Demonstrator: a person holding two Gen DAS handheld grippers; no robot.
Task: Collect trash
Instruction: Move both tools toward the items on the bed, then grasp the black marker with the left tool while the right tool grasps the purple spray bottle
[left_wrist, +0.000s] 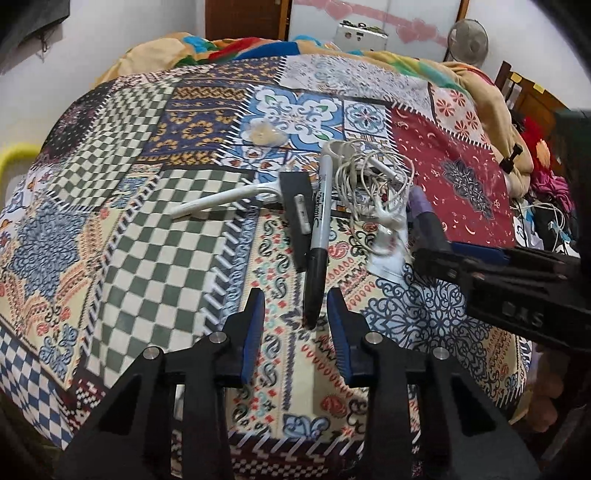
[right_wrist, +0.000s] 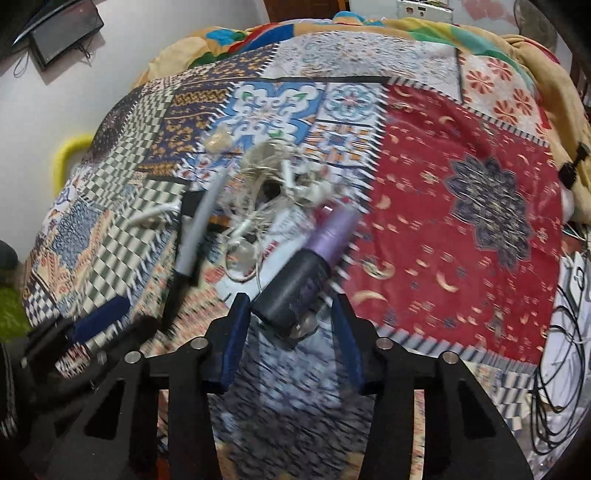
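Note:
A grey marker with a black cap lies on the patchwork bedspread. Its cap end sits between the blue pads of my left gripper, which is open, with a gap showing on the left side. In the blurred right wrist view, a purple bottle with a black cap lies with its cap between the fingers of my right gripper. Those fingers stand a little wider than the cap. Beside both lie a tangled white earphone cord, a white-handled tool, a black flat strip and a white wrapper.
A small clear wrapper lies farther back on the spread. A rumpled orange blanket borders the far and right sides. Loose black and white cables hang off the right edge. A yellow bar stands at the left.

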